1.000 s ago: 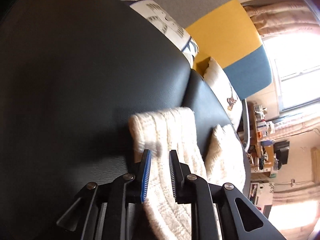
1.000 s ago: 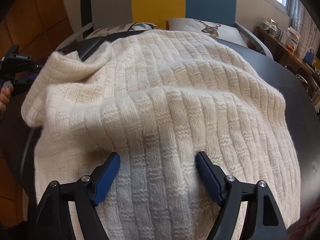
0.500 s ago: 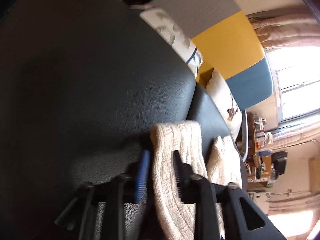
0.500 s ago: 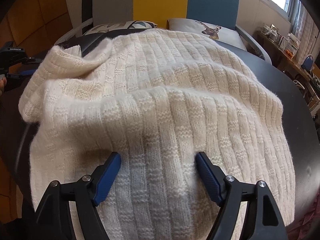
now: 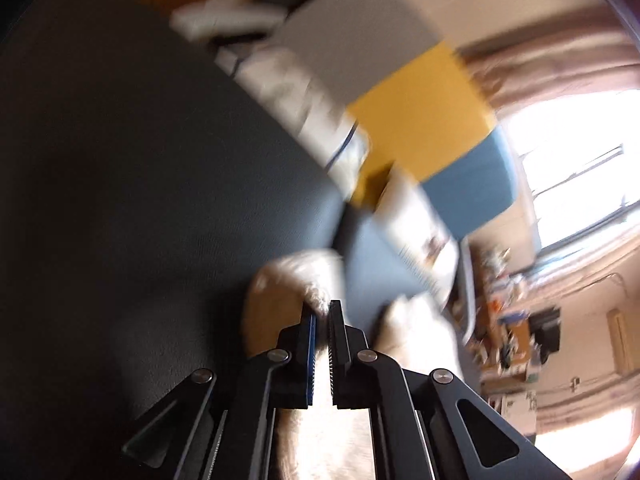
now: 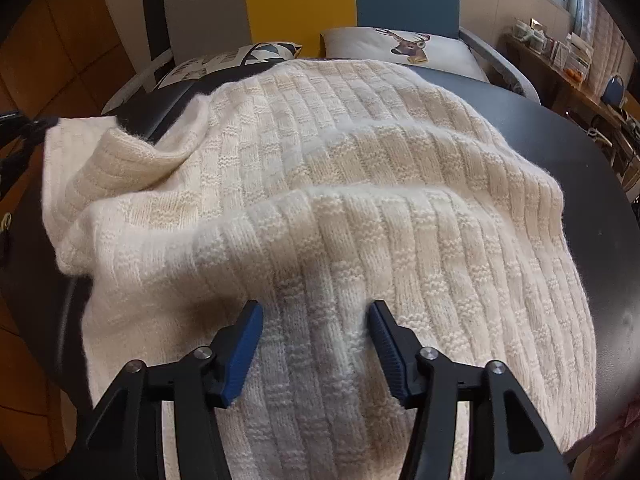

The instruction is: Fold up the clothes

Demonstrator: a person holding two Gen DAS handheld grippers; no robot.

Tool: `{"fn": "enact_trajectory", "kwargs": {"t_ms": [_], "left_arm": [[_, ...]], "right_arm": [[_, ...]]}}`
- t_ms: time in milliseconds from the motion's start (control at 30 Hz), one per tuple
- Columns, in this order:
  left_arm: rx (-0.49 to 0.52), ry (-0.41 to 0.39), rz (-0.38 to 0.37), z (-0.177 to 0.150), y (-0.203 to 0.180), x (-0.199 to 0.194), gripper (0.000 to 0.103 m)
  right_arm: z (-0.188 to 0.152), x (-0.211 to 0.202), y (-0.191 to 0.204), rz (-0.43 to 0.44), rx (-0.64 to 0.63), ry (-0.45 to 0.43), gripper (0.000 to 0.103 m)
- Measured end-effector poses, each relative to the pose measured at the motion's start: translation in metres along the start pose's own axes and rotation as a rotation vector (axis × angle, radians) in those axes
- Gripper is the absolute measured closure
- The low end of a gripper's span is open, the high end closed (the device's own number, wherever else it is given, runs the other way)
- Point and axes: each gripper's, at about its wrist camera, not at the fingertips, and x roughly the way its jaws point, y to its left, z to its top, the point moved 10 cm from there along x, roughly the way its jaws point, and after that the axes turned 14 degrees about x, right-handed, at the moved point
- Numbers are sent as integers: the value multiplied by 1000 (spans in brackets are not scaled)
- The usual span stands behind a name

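Since the earlier frame the left gripper (image 5: 322, 320) had clamped the sweater (image 6: 340, 208) cuff and lifted; the right gripper (image 6: 316, 344), jaws closing, straddled a ridge at six o'clock on the table (image 6: 580, 152). A thin pinch could slip.

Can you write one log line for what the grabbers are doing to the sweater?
left gripper: shut on cream knitted sweater sleeve | right gripper: closing over sweater body | dark table

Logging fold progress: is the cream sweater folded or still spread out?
Mostly spread: the cream sweater lies open over the dark table, only its left edge bunched and lifted.
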Motion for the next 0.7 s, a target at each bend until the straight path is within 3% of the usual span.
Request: {"fn": "enact_trajectory", "kwargs": {"t_ms": [67,167,200,300,367,433,500,600,700], "left_arm": [[20,-127,19,25,-8,-41,98],[66,-332,123,48,-10,-111,98],[80,-394,190,49,-6,-135,98],[85,-461,388,33,24,-168,98],[19,-368,516,12,63,-156,97],[-127,-153,492,-18,109,-120,97],[-269,-53,462,-43,142,-108,97],[-432,-33,411,-67,166,-118,96],[-506,-81,398,-75,170,-144,94]], "right_arm": [[0,1,0,8,30,14,51],[-2,6,10,3,25,28,50],[-3,8,15,-1,17,32,50],[-7,15,29,-14,-7,43,48],[-7,19,38,-39,-35,37,44],[-8,21,43,-52,-59,36,44],[-9,20,45,-54,-69,37,44],[-11,19,42,-25,-66,40,44],[-8,14,32,65,-11,51,44]]}}
